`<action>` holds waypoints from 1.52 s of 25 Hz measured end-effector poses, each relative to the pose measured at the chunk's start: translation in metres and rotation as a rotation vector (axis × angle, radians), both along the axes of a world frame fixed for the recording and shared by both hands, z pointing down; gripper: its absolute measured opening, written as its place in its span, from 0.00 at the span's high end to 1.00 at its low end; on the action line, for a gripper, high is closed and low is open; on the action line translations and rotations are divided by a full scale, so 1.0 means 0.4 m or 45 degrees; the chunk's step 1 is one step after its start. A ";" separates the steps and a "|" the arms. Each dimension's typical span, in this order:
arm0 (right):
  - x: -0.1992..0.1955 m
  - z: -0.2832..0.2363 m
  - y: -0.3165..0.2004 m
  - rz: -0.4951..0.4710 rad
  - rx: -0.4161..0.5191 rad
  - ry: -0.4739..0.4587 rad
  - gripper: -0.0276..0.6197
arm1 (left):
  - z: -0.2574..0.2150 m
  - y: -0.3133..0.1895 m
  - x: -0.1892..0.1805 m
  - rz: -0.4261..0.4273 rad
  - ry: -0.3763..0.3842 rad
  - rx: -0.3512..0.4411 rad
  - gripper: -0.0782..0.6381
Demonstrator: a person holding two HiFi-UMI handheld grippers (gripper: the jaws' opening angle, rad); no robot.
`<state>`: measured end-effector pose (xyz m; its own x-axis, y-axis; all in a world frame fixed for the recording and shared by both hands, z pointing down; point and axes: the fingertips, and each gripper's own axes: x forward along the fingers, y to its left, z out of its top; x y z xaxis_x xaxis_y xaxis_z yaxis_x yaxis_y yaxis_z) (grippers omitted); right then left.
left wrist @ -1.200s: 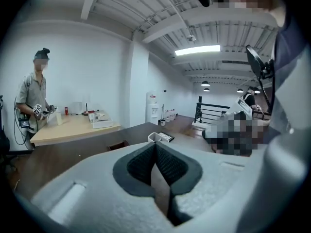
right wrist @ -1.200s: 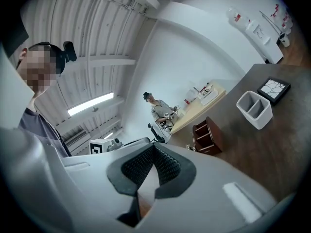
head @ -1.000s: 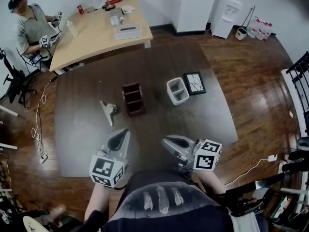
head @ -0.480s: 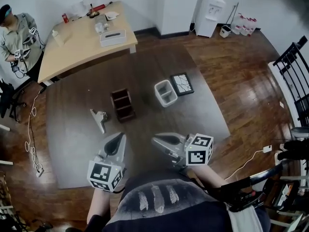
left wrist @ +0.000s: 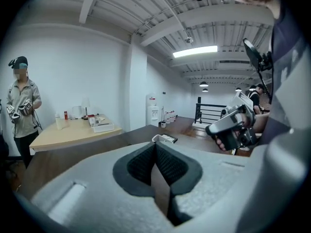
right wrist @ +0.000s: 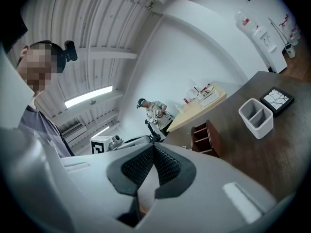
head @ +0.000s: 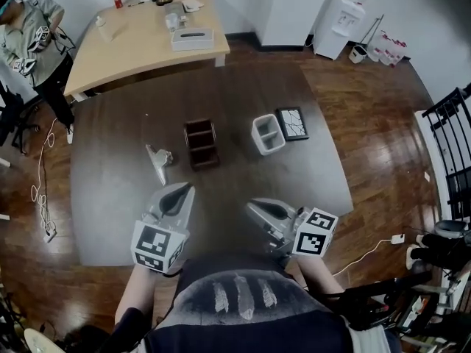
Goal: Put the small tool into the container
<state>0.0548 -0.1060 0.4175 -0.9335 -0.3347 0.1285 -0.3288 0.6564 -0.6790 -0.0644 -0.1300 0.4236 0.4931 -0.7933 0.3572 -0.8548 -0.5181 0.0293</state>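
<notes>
The small tool (head: 158,161), a grey metal clip-like piece, lies on the dark mat left of a brown wooden container (head: 201,144) with open compartments. A white two-compartment container (head: 268,134) stands further right. My left gripper (head: 180,194) hovers just short of the tool, its jaws shut with nothing between them (left wrist: 156,147). My right gripper (head: 257,209) hangs beside it, also shut and empty (right wrist: 153,149). In the right gripper view the brown container (right wrist: 204,137) and the white container (right wrist: 256,116) lie ahead.
A black framed tile (head: 293,123) lies right of the white container. A wooden table (head: 143,46) with a tissue box and small items stands at the back, a person (head: 29,31) at its left end. A water dispenser (head: 340,22) and a cable (head: 40,197) edge the mat (head: 110,212).
The head view has swung, so the floor objects sit a little differently in frame. Both grippers stay shut and empty low in front of me; the left one has drifted slightly.
</notes>
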 end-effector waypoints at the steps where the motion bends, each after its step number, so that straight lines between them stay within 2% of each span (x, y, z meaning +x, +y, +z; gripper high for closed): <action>1: -0.005 0.002 -0.001 0.000 -0.002 0.007 0.95 | 0.006 -0.001 -0.021 -0.022 -0.012 0.005 0.89; 4: -0.025 -0.001 -0.002 -0.005 0.003 0.017 0.96 | 0.024 -0.008 -0.077 -0.081 -0.046 0.025 0.89; 9: -0.063 0.001 0.004 -0.012 0.004 0.034 0.95 | 0.065 -0.033 -0.145 -0.146 -0.076 0.002 0.89; 14: -0.089 0.013 0.029 -0.046 -0.011 0.063 0.95 | 0.156 -0.074 -0.231 -0.315 -0.133 -0.064 0.89; 16: -0.088 0.014 0.030 -0.041 -0.006 0.076 0.95 | 0.198 -0.092 -0.248 -0.337 -0.152 -0.093 0.76; 18: -0.083 0.014 0.024 -0.023 -0.009 0.080 0.95 | 0.234 -0.113 -0.259 -0.338 -0.180 -0.119 0.71; 20: -0.077 0.016 0.016 -0.008 -0.015 0.082 0.95 | 0.281 -0.138 -0.275 -0.346 -0.226 -0.167 0.55; 22: -0.070 0.017 0.011 0.002 -0.012 0.087 0.95 | 0.335 -0.167 -0.298 -0.380 -0.266 -0.222 0.49; 25: -0.059 0.020 0.006 0.018 -0.013 0.090 0.95 | 0.398 -0.224 -0.331 -0.433 -0.363 -0.254 0.49; 28: -0.051 0.026 0.002 0.031 -0.023 0.087 0.95 | 0.460 -0.282 -0.346 -0.462 -0.507 -0.266 0.49; 30: -0.046 0.025 0.000 0.035 -0.023 0.087 0.96 | 0.507 -0.309 -0.356 -0.475 -0.576 -0.312 0.49; 34: -0.034 0.027 -0.006 0.063 -0.034 0.082 0.95 | 0.594 -0.332 -0.386 -0.478 -0.668 -0.429 0.49; 38: -0.013 0.037 -0.011 0.104 -0.059 0.080 0.95 | 0.640 -0.348 -0.403 -0.475 -0.703 -0.479 0.50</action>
